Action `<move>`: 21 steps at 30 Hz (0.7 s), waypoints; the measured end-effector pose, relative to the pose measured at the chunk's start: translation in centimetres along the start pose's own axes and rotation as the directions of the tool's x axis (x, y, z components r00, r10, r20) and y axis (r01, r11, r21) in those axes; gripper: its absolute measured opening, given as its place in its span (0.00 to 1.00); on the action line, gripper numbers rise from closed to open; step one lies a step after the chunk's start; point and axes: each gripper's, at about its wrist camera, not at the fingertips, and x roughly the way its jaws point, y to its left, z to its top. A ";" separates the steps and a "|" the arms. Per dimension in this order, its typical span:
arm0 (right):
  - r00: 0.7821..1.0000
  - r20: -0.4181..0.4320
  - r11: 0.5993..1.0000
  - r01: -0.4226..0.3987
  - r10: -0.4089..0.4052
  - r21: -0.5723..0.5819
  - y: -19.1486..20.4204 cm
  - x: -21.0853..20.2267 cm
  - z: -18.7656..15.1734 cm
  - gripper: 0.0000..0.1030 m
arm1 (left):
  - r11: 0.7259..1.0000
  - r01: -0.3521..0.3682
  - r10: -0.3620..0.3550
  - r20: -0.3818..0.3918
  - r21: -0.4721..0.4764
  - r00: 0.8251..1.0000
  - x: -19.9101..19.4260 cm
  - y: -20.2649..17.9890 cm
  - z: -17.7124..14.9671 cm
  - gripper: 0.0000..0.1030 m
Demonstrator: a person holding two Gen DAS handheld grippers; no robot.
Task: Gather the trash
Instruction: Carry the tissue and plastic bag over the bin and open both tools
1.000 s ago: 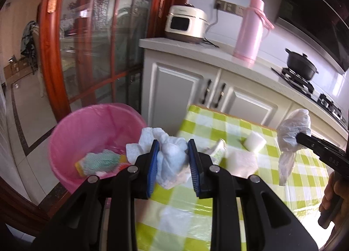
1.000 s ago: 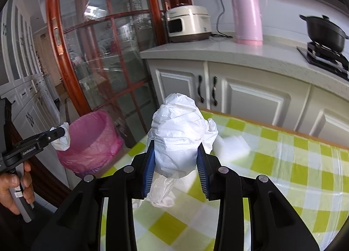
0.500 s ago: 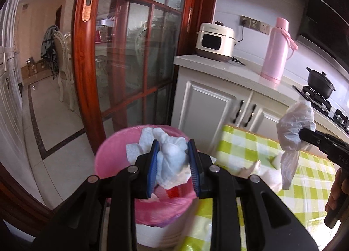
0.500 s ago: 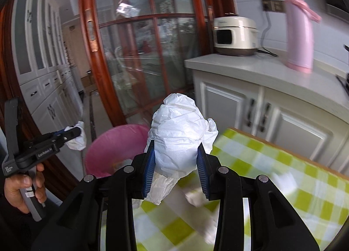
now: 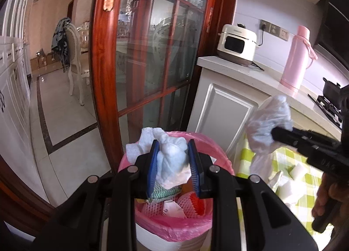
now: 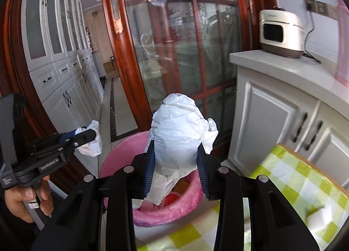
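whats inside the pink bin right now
In the pink bin: a green patterned cloth, red foam netting and a paper scrap. The left gripper and its tissue wad hide the rest.

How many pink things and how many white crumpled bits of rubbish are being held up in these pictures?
Pink things: 2, the pink bin and the pink flask
White rubbish held up: 2, the tissue wad and the plastic bag
Total: 4
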 end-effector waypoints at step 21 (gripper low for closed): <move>0.999 -0.036 1.000 -0.013 0.012 -0.024 0.5 4.2 1.1 0.51 | 0.999 -0.037 0.036 -0.030 -0.034 0.999 2.1 2.3 0.8 0.36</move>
